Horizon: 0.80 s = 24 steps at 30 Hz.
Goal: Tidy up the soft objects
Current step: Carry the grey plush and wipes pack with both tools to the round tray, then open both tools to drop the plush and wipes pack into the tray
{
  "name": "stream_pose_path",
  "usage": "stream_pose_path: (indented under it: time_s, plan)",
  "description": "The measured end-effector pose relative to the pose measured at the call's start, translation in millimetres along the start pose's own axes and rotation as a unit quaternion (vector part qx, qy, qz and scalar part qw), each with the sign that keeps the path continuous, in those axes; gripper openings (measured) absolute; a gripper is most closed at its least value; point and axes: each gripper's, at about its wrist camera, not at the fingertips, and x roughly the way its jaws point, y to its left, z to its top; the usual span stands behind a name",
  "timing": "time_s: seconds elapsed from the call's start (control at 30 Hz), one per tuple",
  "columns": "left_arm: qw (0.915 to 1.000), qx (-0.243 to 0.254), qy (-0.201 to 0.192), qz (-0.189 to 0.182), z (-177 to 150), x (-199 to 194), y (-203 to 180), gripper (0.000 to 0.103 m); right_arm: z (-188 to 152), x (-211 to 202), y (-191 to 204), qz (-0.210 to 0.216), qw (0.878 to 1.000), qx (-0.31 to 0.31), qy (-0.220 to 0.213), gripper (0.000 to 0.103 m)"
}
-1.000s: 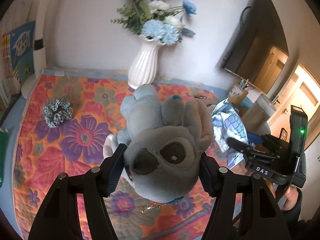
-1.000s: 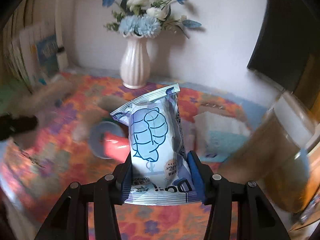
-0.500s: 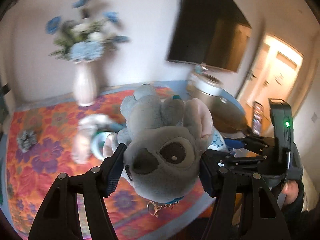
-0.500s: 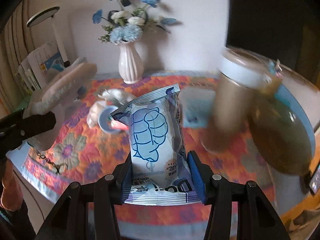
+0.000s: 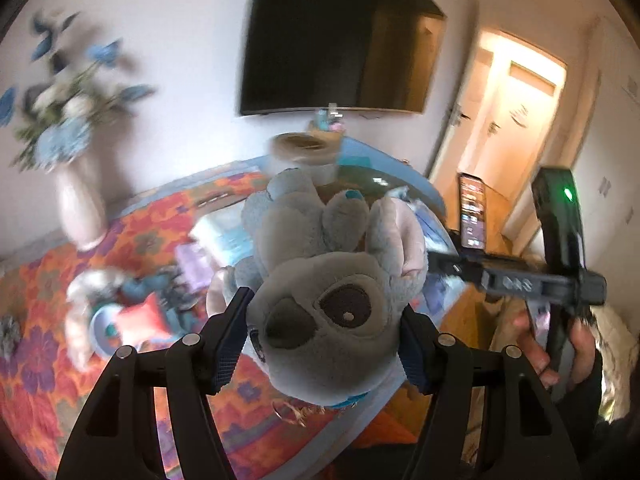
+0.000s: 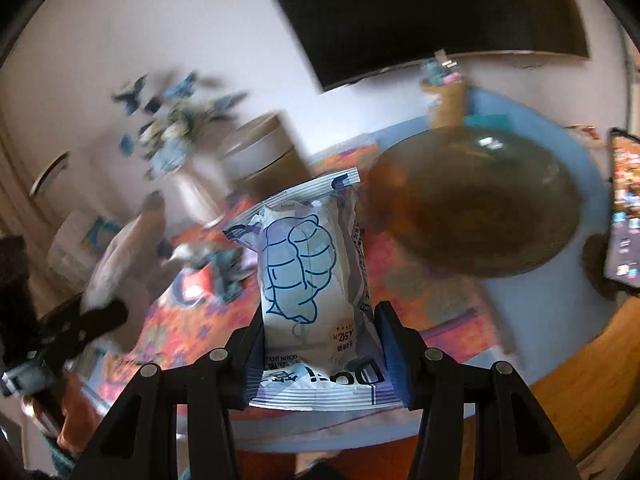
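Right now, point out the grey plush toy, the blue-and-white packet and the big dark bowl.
grey plush toy (image 5: 328,312): left wrist view, on its face beside the dark eye patch.
blue-and-white packet (image 6: 310,276): right wrist view, on its printed front.
dark bowl (image 6: 480,208): right wrist view, on its inside wall.

Grey plush toy (image 5: 328,304): matt, fuzzy cloth, stitched eyes. Packet (image 6: 316,292) at 6 o'clock: glossy crinkly plastic film w/ print. Tablecloth (image 5: 40,360): quilted floral fabric; bowl (image 6: 476,204) at 2 o'clock: smooth tinted glass.

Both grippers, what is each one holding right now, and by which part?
The left gripper clamps the grey plush toy by the sides of its head. The right gripper clamps the blue-and-white packet by its lower side edges.
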Motion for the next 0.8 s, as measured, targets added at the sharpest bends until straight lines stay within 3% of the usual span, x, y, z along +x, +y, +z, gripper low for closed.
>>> stream_pose_path:
  time_s: [0.17, 0.33, 0.5, 0.6, 0.8]
  plan:
    - [0.9995, 0.027, -0.011, -0.013, 41, 33, -53, 0.064, 35, -19, -24, -0.083, 0.995, -0.001, -0.051, 0.050]
    - [0.9988, 0.041, -0.025, 0.013, 86, 94, -98, 0.064, 85, -18, -62, -0.168, 0.982, 0.032, -0.084, 0.050]
    - [0.9968, 0.040, -0.020, 0.066, 106, 157, -110, 0.069, 115, 9, -113, -0.164, 0.981, 0.092, -0.055, 0.050]
    - [0.9943, 0.049, -0.016, 0.093, 108, 182, -114, 0.071, 126, 23, -130, -0.152, 0.982, 0.105, -0.042, 0.059]
    - [0.9954, 0.060, -0.015, 0.073, 106, 185, -124, 0.073, 128, 23, -136, -0.148, 0.983, 0.102, -0.041, 0.062]
